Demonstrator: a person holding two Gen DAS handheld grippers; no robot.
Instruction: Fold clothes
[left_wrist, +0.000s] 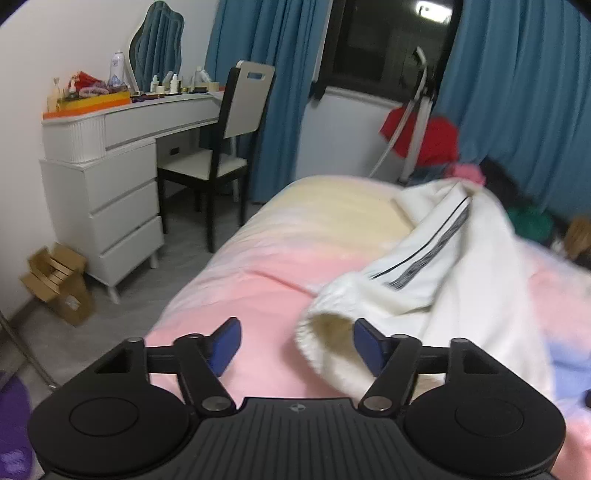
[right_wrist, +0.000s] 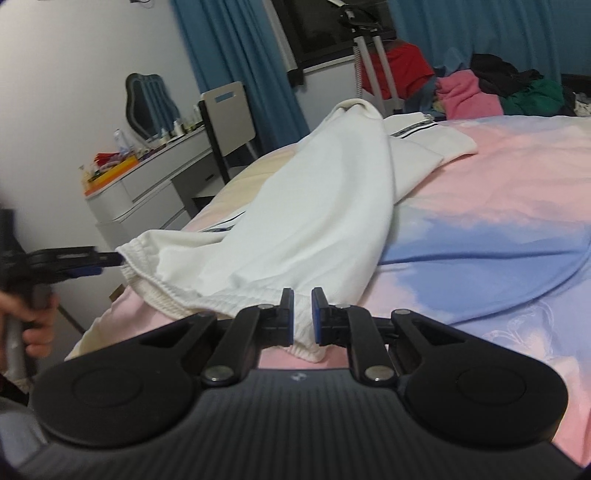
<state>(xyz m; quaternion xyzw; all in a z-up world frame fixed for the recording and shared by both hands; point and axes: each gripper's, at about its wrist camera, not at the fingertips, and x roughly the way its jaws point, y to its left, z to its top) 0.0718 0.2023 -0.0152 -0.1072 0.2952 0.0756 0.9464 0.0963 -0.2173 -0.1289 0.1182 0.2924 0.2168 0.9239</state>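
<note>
Blue-padded fingers of the right gripper (right_wrist: 303, 314) pinch the ribbed waistband of the white fleece trousers with a black side stripe (right_wrist: 295, 206). The left gripper (left_wrist: 297, 345) is spread wide, one pad just beside the same waistband's opening, holding nothing. The trousers lie long across the pink-and-blue bedspread (right_wrist: 498, 229), their legs bunched towards its far end (beyond them a heap of coloured clothes (right_wrist: 509, 88)). One corner only is held; I judge a pull from here could drag the garment askew or slip the thick elastic from the narrow pads.
</note>
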